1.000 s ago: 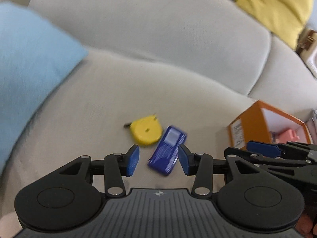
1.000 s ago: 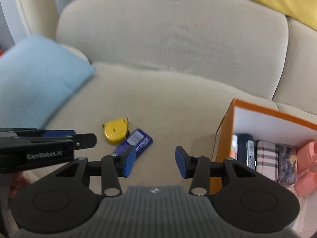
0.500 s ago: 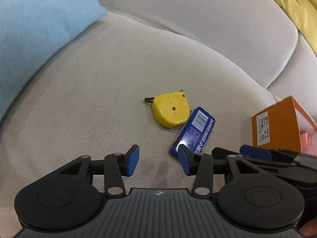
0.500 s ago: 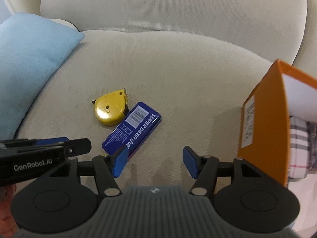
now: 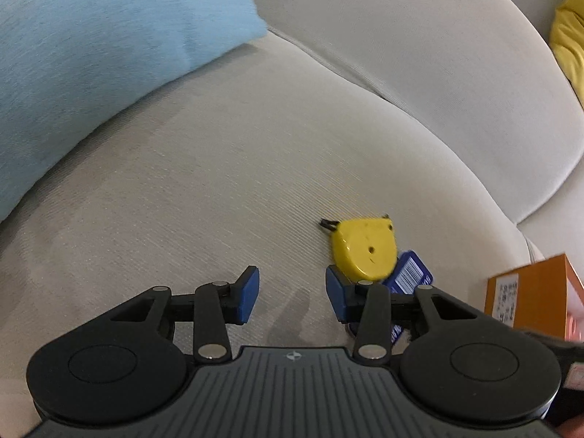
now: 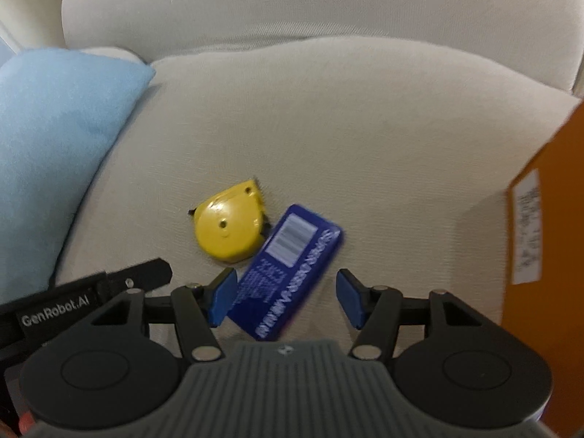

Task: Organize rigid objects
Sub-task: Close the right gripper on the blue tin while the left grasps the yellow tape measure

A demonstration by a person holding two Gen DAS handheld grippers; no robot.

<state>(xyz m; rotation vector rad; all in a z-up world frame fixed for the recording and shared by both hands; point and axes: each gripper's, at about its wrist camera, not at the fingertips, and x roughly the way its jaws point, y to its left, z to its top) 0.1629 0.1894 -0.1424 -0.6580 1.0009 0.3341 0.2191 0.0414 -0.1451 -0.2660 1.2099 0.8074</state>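
Observation:
A yellow tape measure (image 6: 229,227) and a flat blue box with a barcode (image 6: 288,273) lie side by side on the beige sofa seat. My right gripper (image 6: 284,297) is open, low over the blue box, whose near end lies between its fingers. My left gripper (image 5: 292,297) is open and empty over bare seat; the tape measure (image 5: 365,252) lies just beyond its right finger, and the blue box (image 5: 410,273) is partly hidden behind that finger. An orange box (image 6: 544,226) stands at the right, also in the left wrist view (image 5: 533,295).
A light blue cushion (image 5: 91,54) lies on the seat at the left, also in the right wrist view (image 6: 54,138). The sofa back (image 6: 310,7) rises behind. A yellow cushion (image 5: 569,40) shows at the far right edge.
Both grippers have moved forward and lower toward the two objects. The right gripper now straddles the blue box's near end. The left gripper has shifted left of the tape measure.

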